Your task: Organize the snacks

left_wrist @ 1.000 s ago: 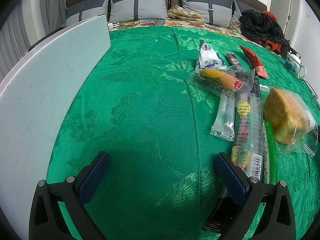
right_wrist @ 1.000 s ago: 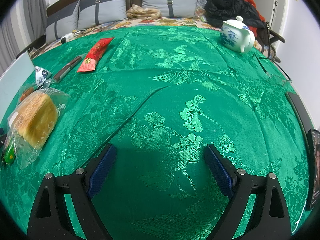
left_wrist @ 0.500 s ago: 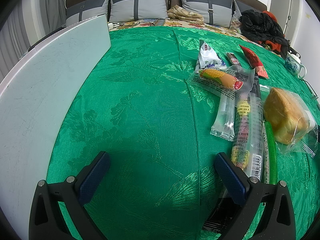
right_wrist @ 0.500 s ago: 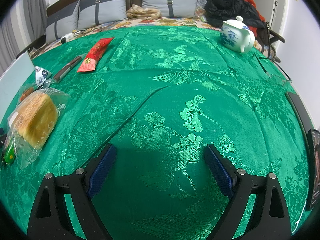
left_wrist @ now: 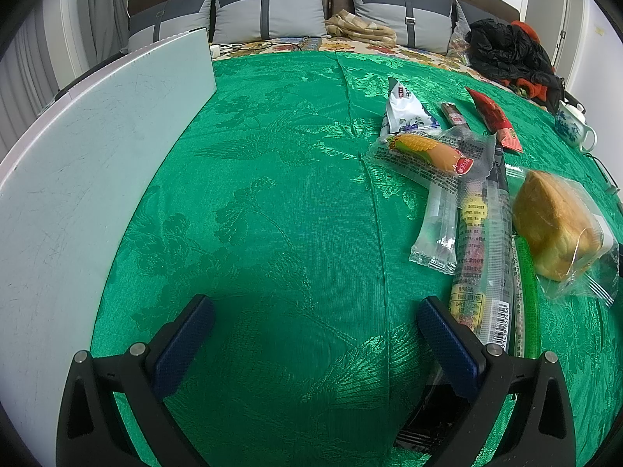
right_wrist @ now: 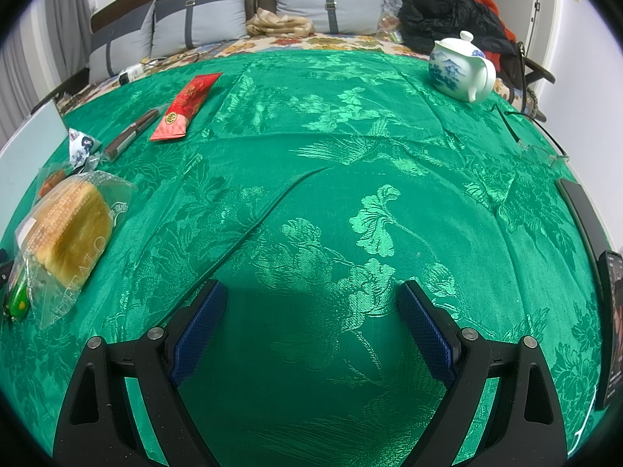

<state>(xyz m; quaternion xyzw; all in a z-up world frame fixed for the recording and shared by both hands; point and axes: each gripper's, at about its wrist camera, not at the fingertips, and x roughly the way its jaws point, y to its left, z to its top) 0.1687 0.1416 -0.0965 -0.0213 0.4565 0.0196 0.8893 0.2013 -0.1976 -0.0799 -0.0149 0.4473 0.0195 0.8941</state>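
- Two fisheye views look along a pair of tools over a worktop (left_wrist: 272, 233) draped in green floral brocade.
- The left hand-held gripper (left_wrist: 315, 334) hovers over bare cloth, its blue-padded fingers spread wide apart and holding nothing.
- The right hand-held gripper (right_wrist: 311, 323) is likewise spread wide and empty, over bare cloth well right of the snacks.
- The snacks lie loose to the right of the left tool: a corn sausage pack (left_wrist: 432, 151), a long clear tube pack (left_wrist: 483, 257) just beside the right finger, a bagged bread loaf (left_wrist: 553, 225), a white pouch (left_wrist: 405, 113), a brown bar (left_wrist: 453, 114) and a red sachet (left_wrist: 494, 116).
- A pale board (left_wrist: 89, 179) stands along the left edge; a blue-and-white teapot (right_wrist: 461, 68) sits far right.
- Sorting appears not yet begun. The next move likely calls for swinging one tool over the nearest pack and closing on it.
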